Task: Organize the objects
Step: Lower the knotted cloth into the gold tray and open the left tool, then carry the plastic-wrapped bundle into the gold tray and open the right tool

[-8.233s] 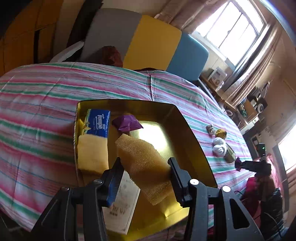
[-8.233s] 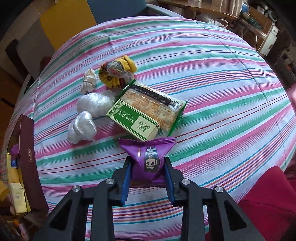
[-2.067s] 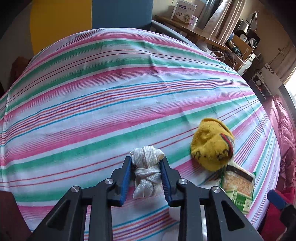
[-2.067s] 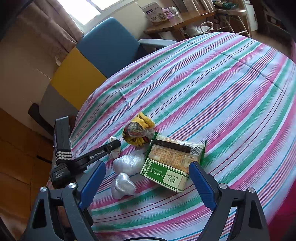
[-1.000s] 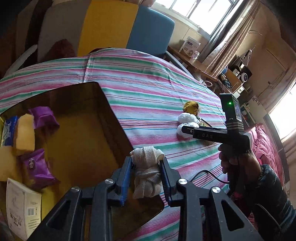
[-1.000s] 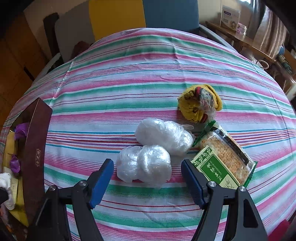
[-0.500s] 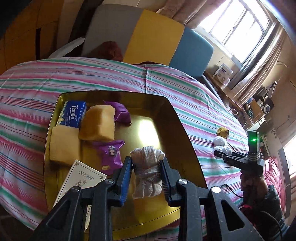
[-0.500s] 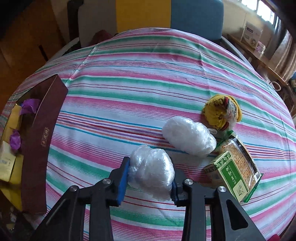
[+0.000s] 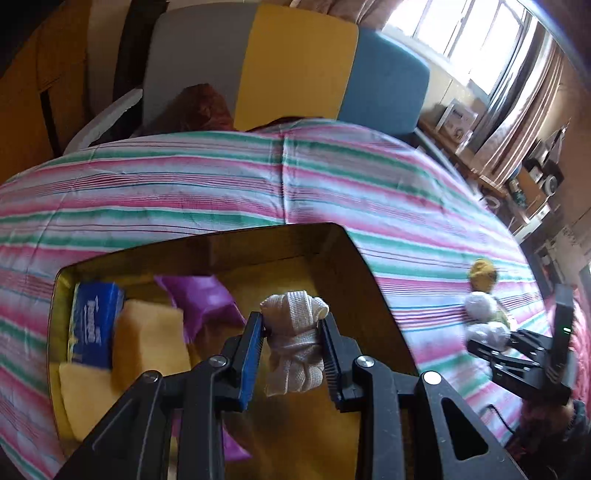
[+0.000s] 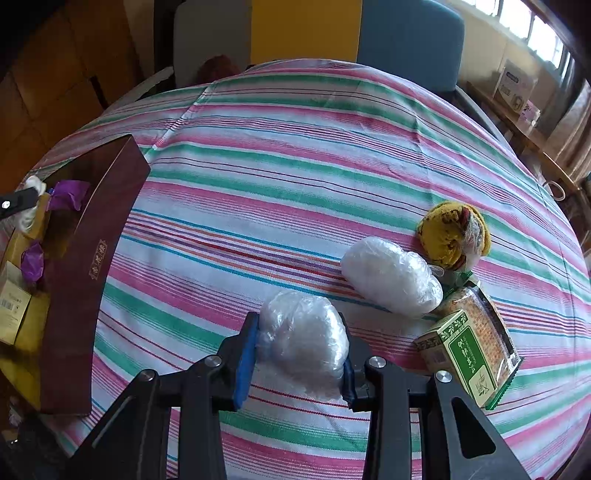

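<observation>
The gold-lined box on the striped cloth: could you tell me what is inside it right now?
Inside the box: a blue tissue pack, two yellow sponges, purple snack packets. The left gripper and its knotted cloth hide part of the floor.

Striped tabletop (image 10: 295,177) is carrying a brown box (image 10: 92,258), a plastic-wrapped bundle (image 10: 391,280), a yellow knit ball (image 10: 447,232), and a green cracker pack (image 10: 472,347).

A striped cloth (image 10: 314,155) in pink, green and white covers the worktop. Behind its far edge stands a chair back (image 9: 295,66) in grey, yellow and blue. At the right, a bright window (image 9: 461,33) with curtains (image 9: 524,107) gives daylight over a cluttered wooden shelf (image 10: 524,125).
</observation>
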### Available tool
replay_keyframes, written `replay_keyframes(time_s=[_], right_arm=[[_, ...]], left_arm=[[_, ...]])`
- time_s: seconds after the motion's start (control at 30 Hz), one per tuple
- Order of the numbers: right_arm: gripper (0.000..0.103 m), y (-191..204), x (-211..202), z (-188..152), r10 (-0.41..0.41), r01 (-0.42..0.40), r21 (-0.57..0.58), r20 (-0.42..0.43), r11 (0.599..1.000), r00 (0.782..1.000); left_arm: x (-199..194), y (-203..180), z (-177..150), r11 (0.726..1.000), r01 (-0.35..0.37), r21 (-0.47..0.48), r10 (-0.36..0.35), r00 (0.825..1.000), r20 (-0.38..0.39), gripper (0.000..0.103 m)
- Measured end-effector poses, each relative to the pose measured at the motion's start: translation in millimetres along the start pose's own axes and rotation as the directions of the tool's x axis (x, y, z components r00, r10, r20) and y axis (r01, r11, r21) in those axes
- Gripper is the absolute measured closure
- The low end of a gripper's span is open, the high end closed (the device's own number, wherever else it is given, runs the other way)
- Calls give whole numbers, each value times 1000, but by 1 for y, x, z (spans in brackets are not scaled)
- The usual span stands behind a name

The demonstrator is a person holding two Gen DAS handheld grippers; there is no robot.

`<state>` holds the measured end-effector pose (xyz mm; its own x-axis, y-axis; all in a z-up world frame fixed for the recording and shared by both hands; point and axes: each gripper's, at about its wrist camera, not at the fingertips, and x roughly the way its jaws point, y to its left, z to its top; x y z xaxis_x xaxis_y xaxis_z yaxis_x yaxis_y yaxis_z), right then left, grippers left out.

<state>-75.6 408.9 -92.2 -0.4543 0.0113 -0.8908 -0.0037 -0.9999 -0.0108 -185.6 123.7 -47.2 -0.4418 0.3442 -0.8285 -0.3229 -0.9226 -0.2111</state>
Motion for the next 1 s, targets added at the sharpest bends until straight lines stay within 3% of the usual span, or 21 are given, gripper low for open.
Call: replay_keyframes(time_s=[0.23, 0.43, 0.53, 0.67, 0.83, 1.0], right_arm=[[65, 5, 2, 0, -9, 9, -38, 0, 999, 1000], [65, 6, 2, 1, -9, 9, -45, -2, 999, 1000], [65, 6, 4, 1, -17, 17, -46, -6, 999, 1000], [65, 6, 6, 0, -33, 32, -56, -14, 998, 999], [65, 7, 7, -1, -41, 40, -59, -16, 997, 999], [65, 9, 9, -2, -62, 60, -74, -17, 995, 998]], left_arm=[[51, 6, 20, 997, -71, 6, 71, 995, -66, 71], [62, 6, 27, 995, -100, 14, 101, 993, -57, 59], [49, 4, 23, 996, -84, 10, 84, 995, -50, 52], [11, -1, 10, 996, -84, 26, 83, 996, 10, 51], [-42, -12, -33, 994, -86, 63, 81, 993, 84, 51], [-71, -14, -73, 993, -99, 65, 91, 990, 106, 51]])
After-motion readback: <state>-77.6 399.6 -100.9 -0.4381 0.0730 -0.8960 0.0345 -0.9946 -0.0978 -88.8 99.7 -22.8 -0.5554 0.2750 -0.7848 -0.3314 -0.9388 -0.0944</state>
